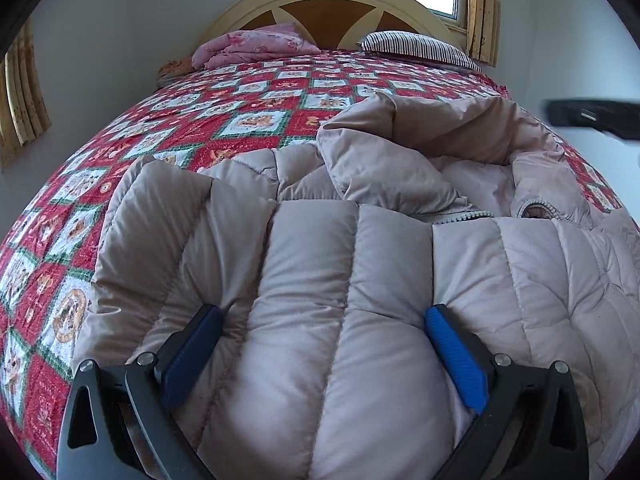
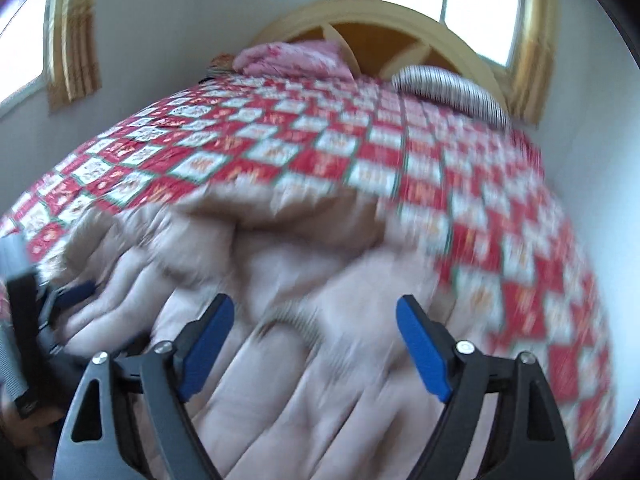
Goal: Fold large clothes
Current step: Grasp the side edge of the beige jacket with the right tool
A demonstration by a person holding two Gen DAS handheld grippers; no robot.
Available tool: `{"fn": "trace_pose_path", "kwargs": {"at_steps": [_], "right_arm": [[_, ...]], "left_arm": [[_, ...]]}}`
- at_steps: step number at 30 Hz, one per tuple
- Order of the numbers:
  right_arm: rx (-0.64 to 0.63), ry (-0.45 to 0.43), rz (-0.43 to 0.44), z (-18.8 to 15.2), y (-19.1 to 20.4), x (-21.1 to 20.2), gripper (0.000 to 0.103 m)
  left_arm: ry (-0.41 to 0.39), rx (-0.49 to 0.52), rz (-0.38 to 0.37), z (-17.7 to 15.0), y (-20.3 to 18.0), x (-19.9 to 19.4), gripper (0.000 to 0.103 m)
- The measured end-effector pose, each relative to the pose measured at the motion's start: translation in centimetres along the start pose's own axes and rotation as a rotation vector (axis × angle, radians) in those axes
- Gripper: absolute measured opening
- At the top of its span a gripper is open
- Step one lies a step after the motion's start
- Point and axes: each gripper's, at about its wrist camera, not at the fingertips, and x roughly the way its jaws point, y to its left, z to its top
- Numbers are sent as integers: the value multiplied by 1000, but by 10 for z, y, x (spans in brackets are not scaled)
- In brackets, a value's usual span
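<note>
Bed: wide bed under a red, white and green patchwork quilt (image 1: 248, 120); the quilt lies flat and covers the whole mattress.

Headboard: arched cream wooden headboard with brown panels (image 1: 328, 4), at the far end of the bed, with a window behind it.

Coat: large pale beige quilted down coat (image 1: 320, 300), lying on the near part of the bed, toward the right side in the left wrist view. It is rumpled, with one section thrown back over the middle. A zipper edge (image 1: 468, 216) shows near its centre.

Pillows: pink floral pillow (image 1: 252, 46) on the left and a dark-and-white striped pillow (image 1: 416, 46) on the right, both against the headboard, well apart from the coat.

Curtains: gold patterned curtains (image 1: 484, 8) hang beside the window.

Left tongs (image 1: 324, 356): black frame with blue pads, spread wide, straddling a puffed panel of the coat; both pads look to press into the fabric without pinching it.

Right tongs (image 2: 316, 348): spread wide above the coat, nothing between the pads. This view is blurred, so contact with the fabric cannot be judged.
</note>
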Motion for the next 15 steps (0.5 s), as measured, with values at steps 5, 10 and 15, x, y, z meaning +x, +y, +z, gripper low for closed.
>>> {"fn": "trace_pose_path", "kwargs": {"at_steps": [5, 10, 15], "right_arm": [[-185, 77, -18, 42, -4, 52, 87], [-281, 148, 23, 62, -2, 99, 87], [-408, 239, 13, 51, 6, 126, 47]], "left_arm": [[1, -9, -14, 0, 4, 0, 102], [0, -16, -22, 0, 6, 1, 102], [0, -20, -27, 0, 7, 1, 102]]}}
